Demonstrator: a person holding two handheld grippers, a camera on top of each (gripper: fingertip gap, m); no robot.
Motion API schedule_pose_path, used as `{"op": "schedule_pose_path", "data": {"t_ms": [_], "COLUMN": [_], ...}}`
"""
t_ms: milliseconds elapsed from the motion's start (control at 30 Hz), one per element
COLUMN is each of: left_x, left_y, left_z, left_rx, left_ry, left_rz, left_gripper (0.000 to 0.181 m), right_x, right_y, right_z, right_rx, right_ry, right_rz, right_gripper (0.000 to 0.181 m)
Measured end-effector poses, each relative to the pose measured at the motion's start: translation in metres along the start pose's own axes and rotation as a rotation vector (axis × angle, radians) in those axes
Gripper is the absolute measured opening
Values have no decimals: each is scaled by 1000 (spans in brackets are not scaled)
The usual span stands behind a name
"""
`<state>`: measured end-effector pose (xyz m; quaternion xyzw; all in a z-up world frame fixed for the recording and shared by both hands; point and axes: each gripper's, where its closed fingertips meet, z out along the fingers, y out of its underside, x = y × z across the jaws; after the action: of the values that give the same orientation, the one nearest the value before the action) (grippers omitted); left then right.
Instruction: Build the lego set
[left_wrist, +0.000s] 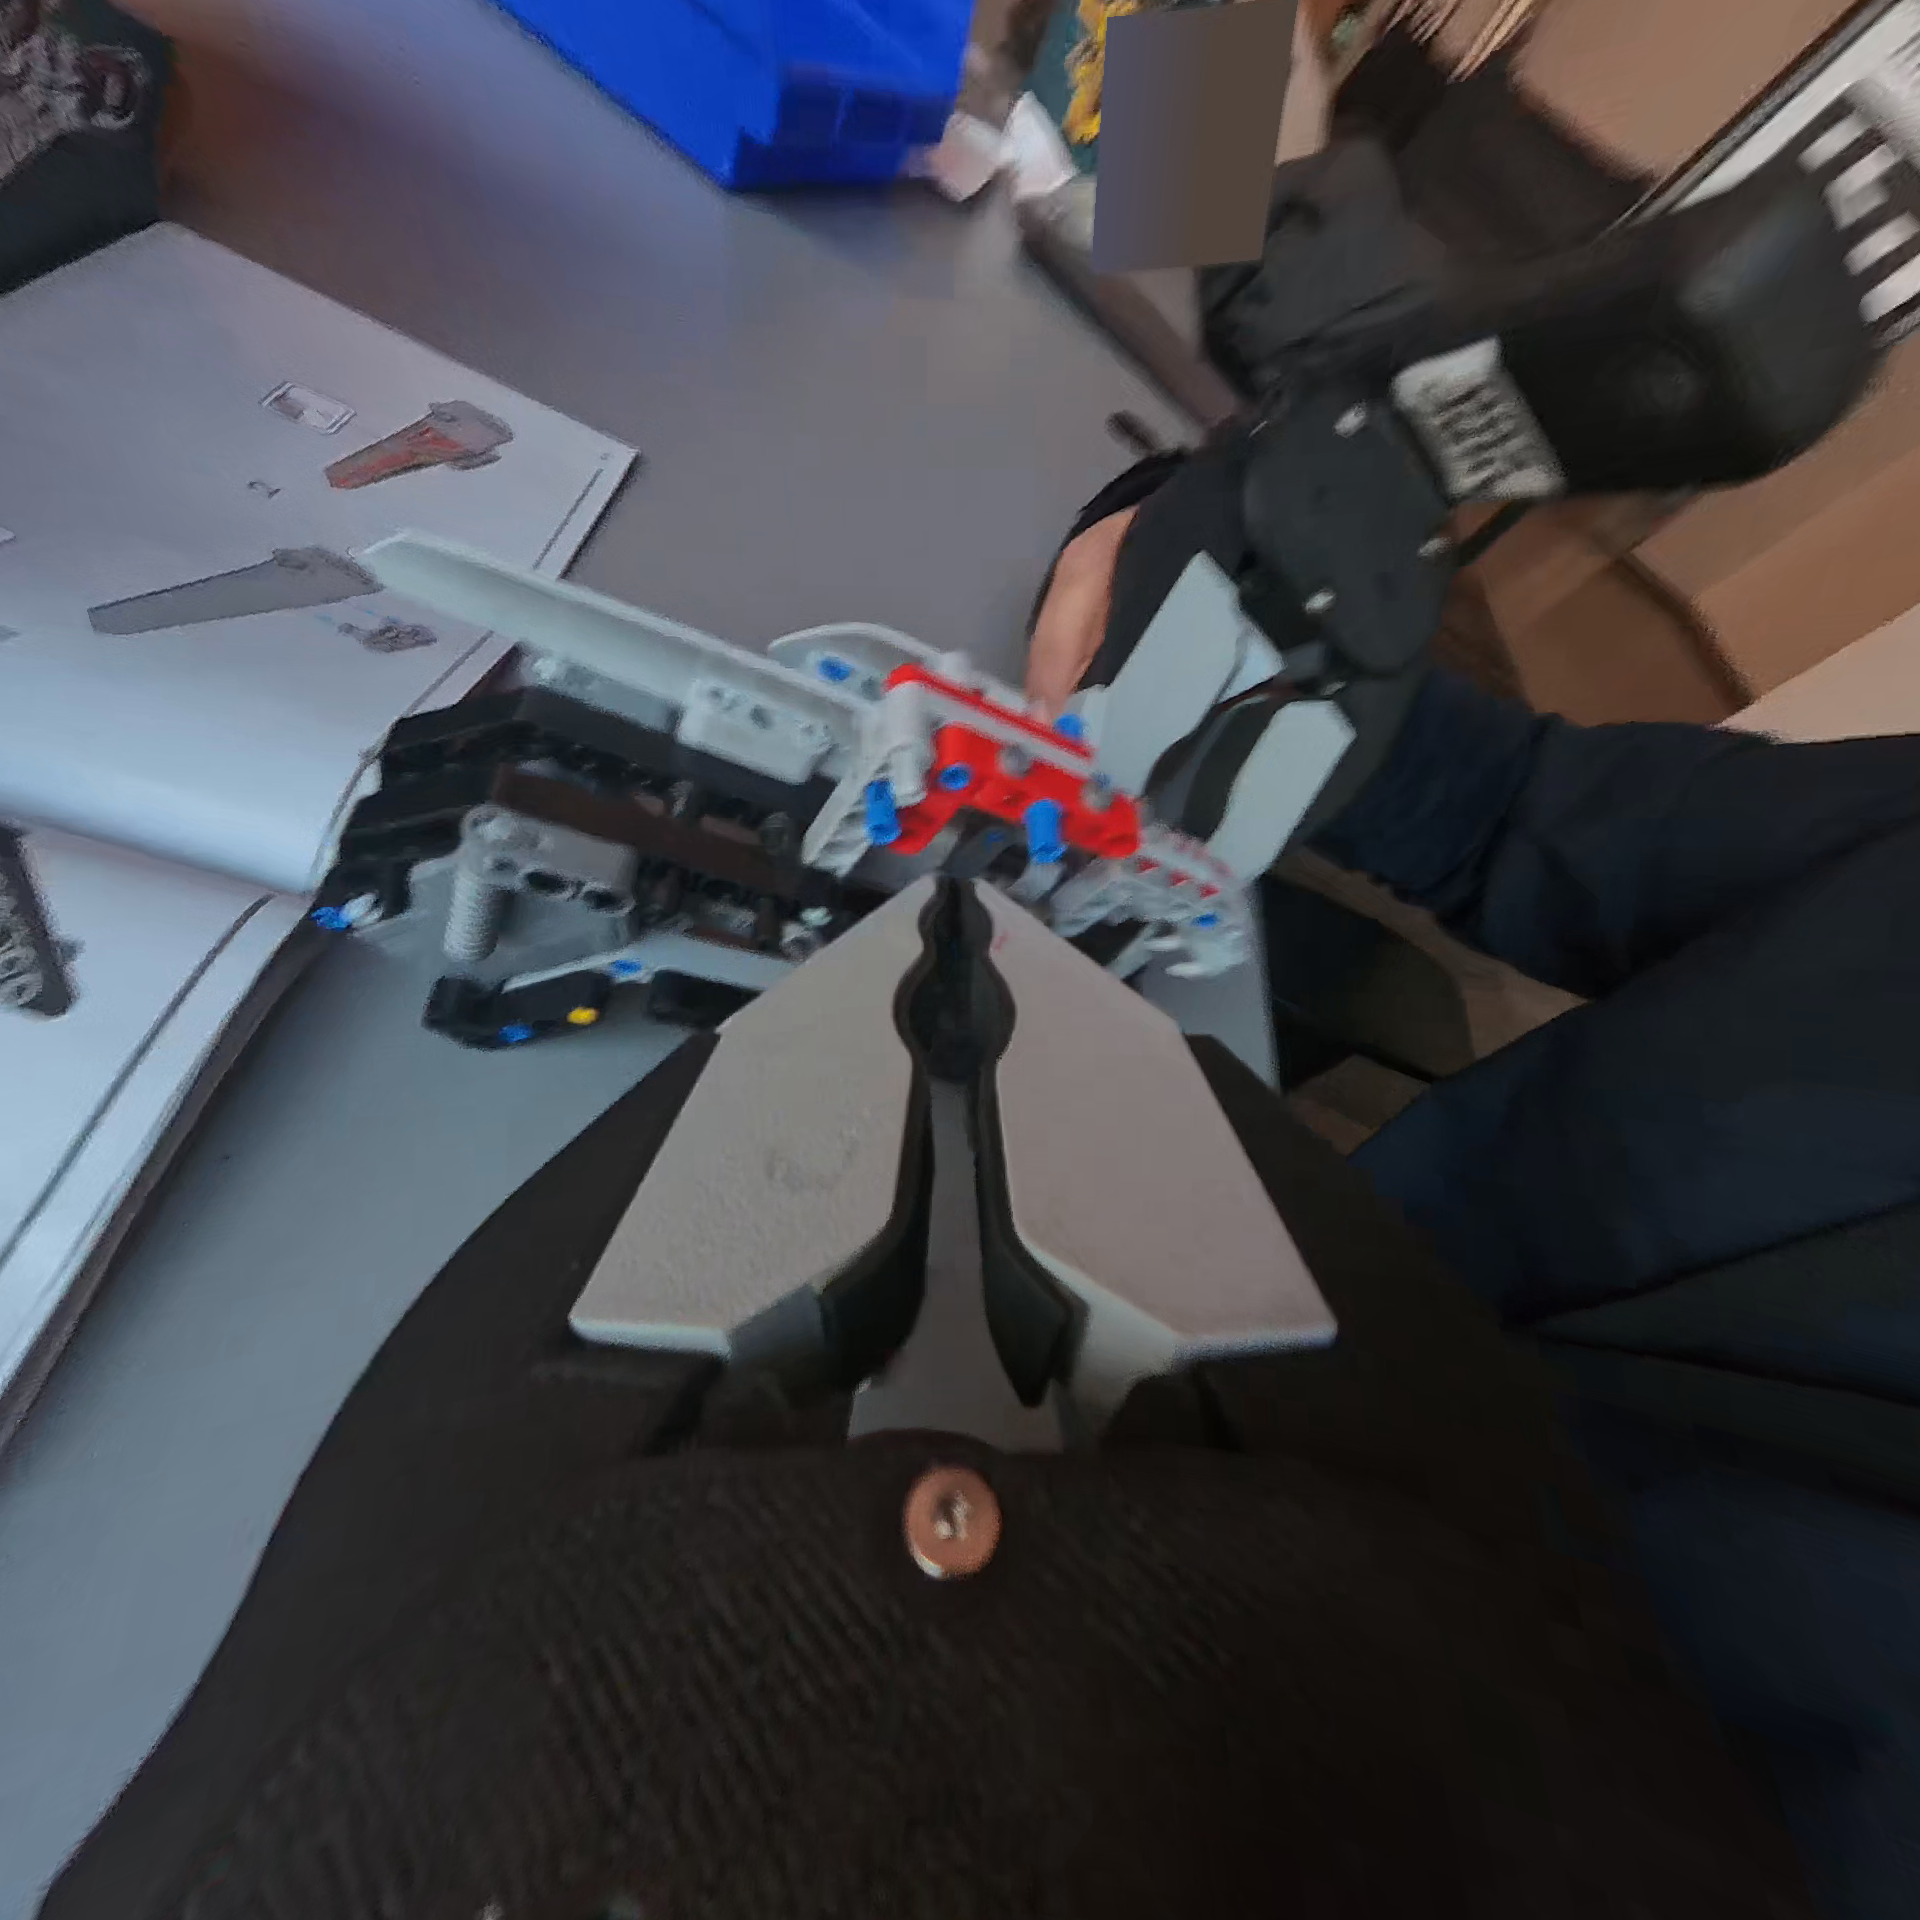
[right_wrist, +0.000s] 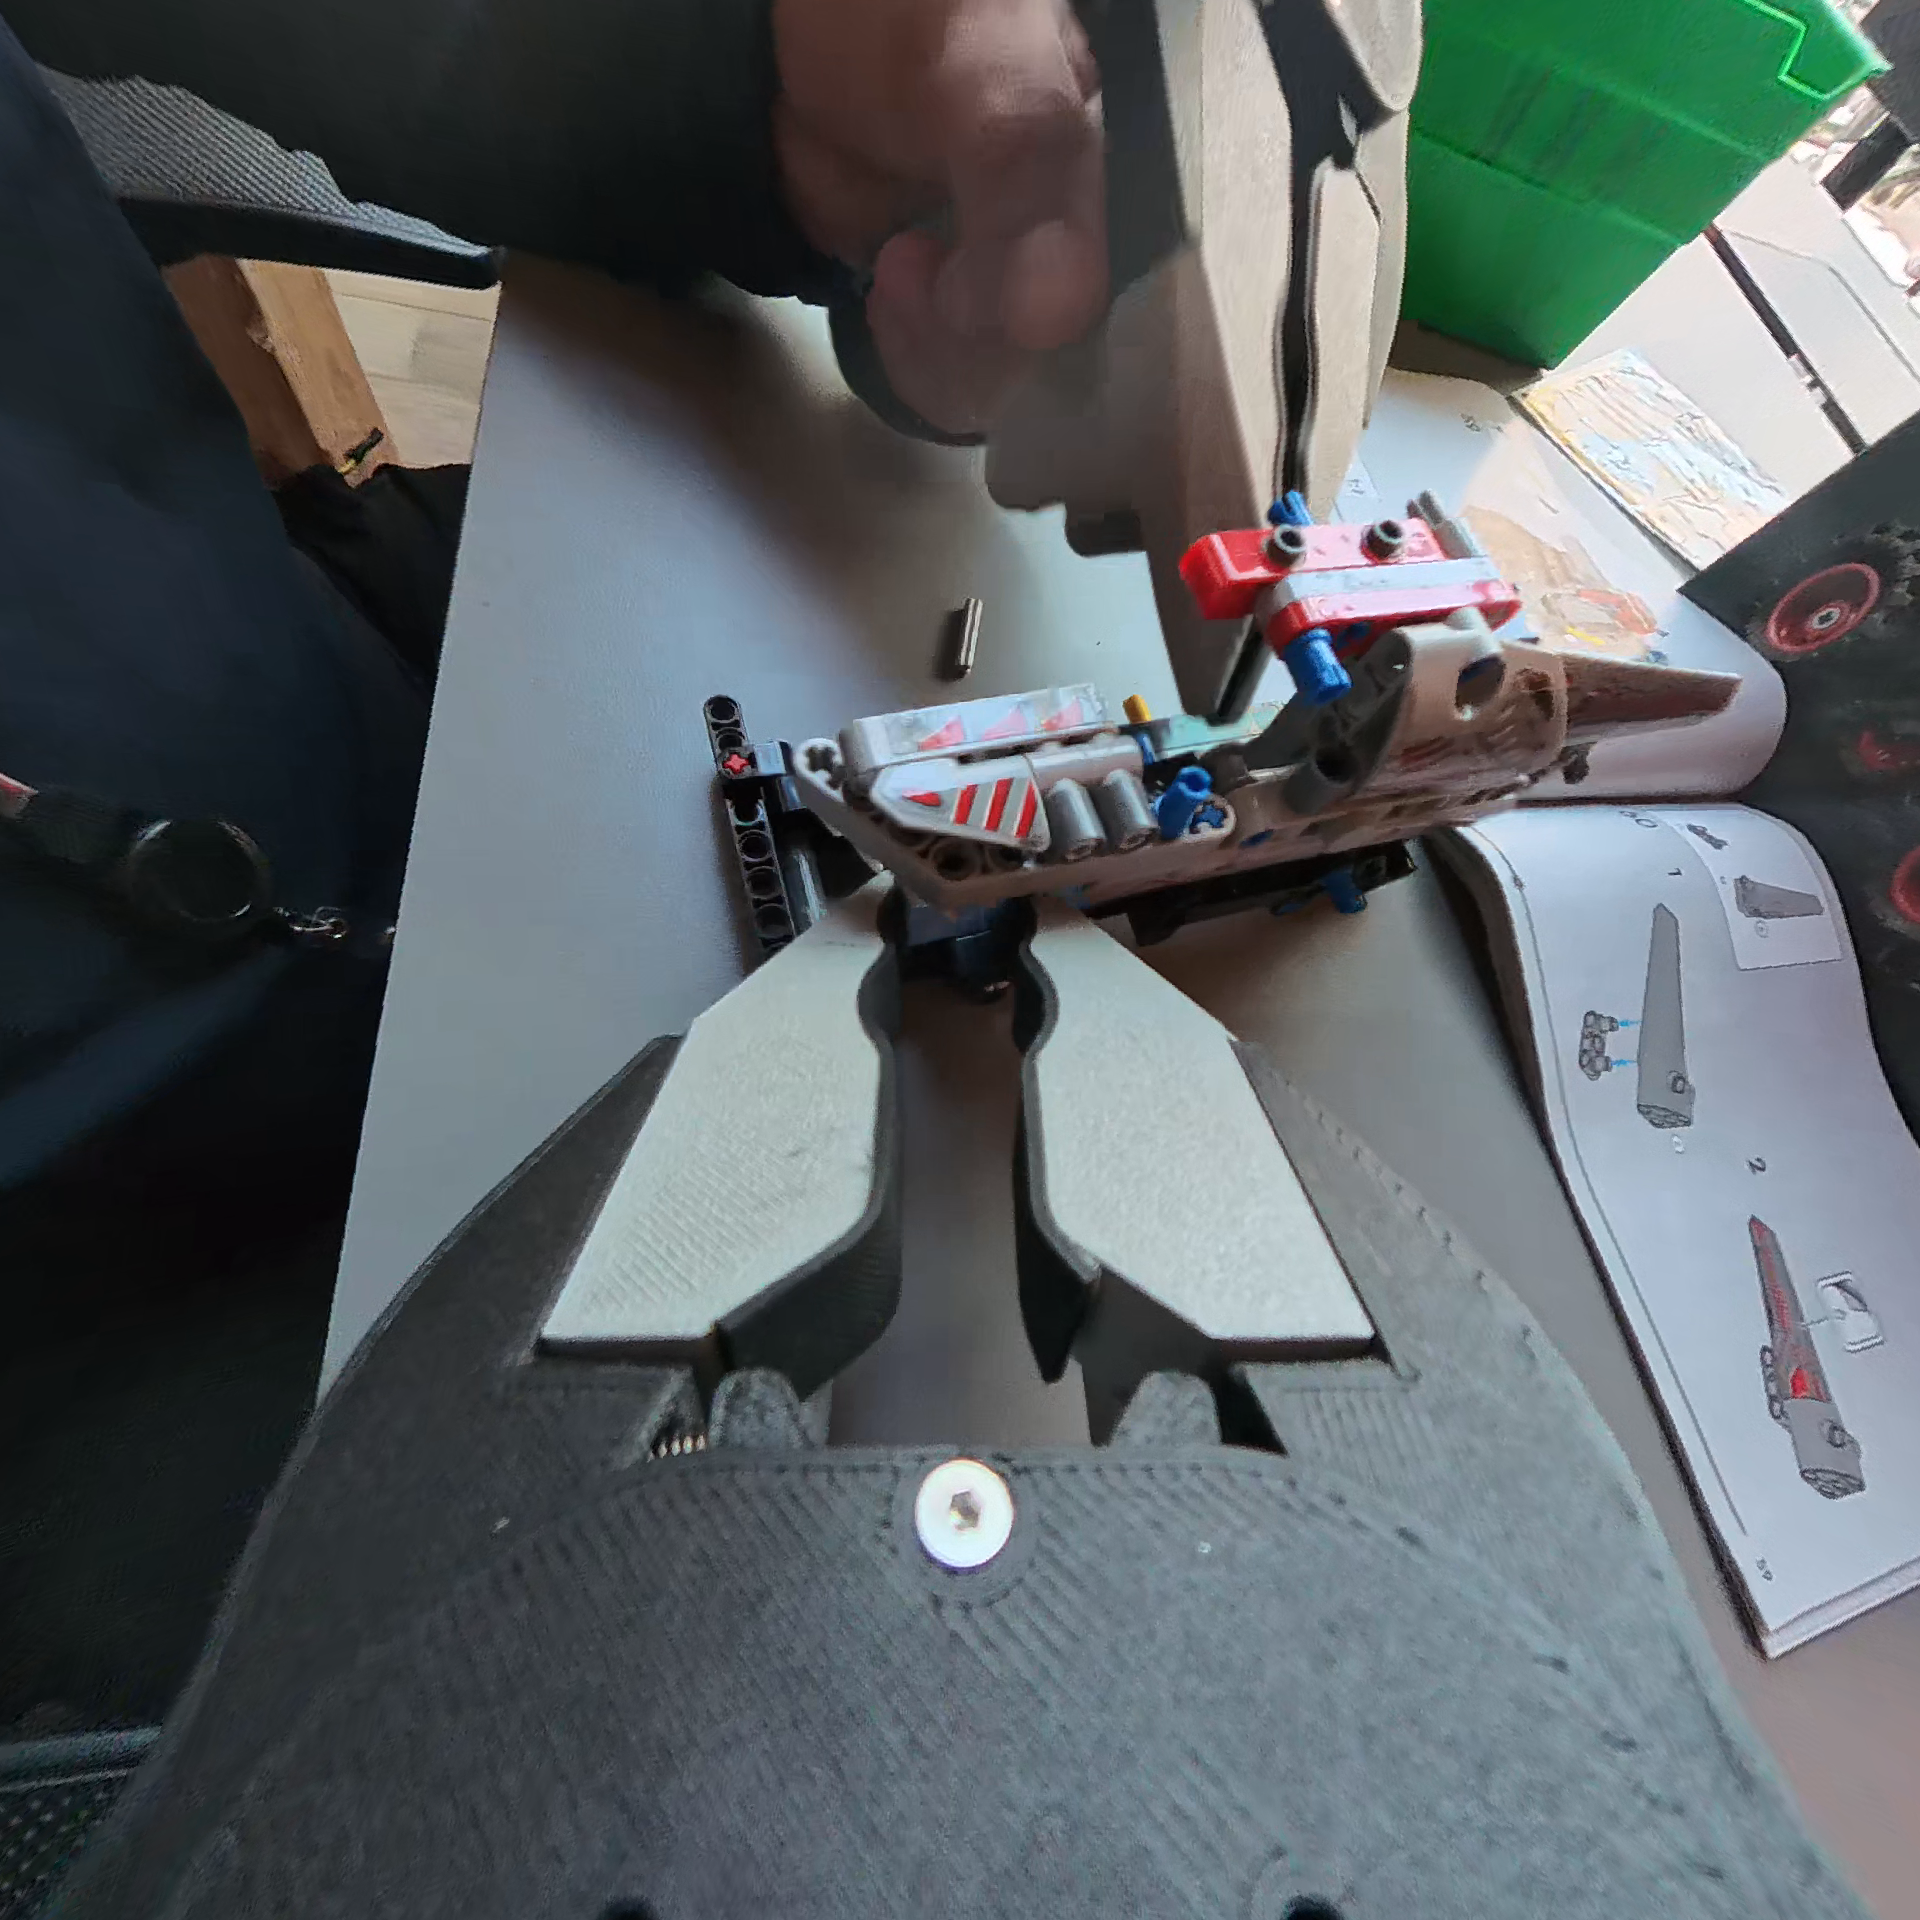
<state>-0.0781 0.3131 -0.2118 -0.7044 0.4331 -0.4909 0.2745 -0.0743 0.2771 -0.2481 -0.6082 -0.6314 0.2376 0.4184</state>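
Observation:
The grey, black and red lego model (left_wrist: 727, 727) lies on the grey table (left_wrist: 831, 364), with a red beam (left_wrist: 997, 769) and blue pins at its near end. My left gripper (left_wrist: 951, 899) is shut, its tips just under that red beam; nothing shows plainly between the pads. In the right wrist view it (right_wrist: 1231, 696) comes down from above onto the model (right_wrist: 1039, 800). My right gripper (right_wrist: 956, 935) is closed on a dark blue part under the model's striped grey panel. It also shows at the model's end in the left wrist view (left_wrist: 1236, 717).
An open instruction booklet (left_wrist: 208, 623) (right_wrist: 1714, 1143) lies beside the model. A blue bin (left_wrist: 790, 83) and a green bin (right_wrist: 1558, 177) stand at the back. A loose dark pin (right_wrist: 964, 639) lies on the table; red wheels (right_wrist: 1818, 613) sit far right. The table edge runs along the left (right_wrist: 436, 727). My hands' fingertips stand some 5 cm from each other. The right tips stand about 8 cm off the loose dark pin (right_wrist: 964, 639).

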Motion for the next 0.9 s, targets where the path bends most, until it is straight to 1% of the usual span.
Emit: {"op": "schedule_pose_path", "data": {"t_ms": [33,67,100,133,167,233,267,333,400,500,600,700,767,900], "left_x": [5,-3,-14,-17,-15,-17,-20,-20,-18,-10,-13,-15,-17,-16], "left_y": [-4,0,10,17,19,17,15,13,18,26,25,25,25,23], "left_z": [-1,-1,-1,0,0,-2,-3,-5,-3,4,6,7,6,4], "left_rx": [20,-9,-68,-106,-113,-96,-95,-97,-127,-162,-172,-181,-171,-131], "left_ry": [32,-18,-97,-121,-113,-151,-173,-181,-169,-118,-141,-143,-141,-133], "left_rz": [-16,5,37,47,46,61,67,73,63,55,70,73,74,57], "left_gripper": [0,0,0,0,0,0,9,11,20,17,11,7,1,2], "right_x": [0,0,2,3,4,3,2,2,2,4,3,2,2,4], "right_y": [0,0,1,1,2,1,1,1,1,-3,-2,1,1,0], "right_z": [0,0,-1,-1,-2,-1,-2,-2,-2,-6,-5,-2,-2,-3], "right_rx": [0,-1,-4,-7,-8,-6,-6,-6,-3,28,24,-6,-5,7], "right_ry": [-1,0,9,20,24,12,9,8,13,13,-5,-9,-4,9], "right_rz": [0,4,7,10,11,14,15,10,5,22,37,27,25,26], "right_gripper": [15,15,15,16,16,18,18,19,20,22,23,28,26,25]}}
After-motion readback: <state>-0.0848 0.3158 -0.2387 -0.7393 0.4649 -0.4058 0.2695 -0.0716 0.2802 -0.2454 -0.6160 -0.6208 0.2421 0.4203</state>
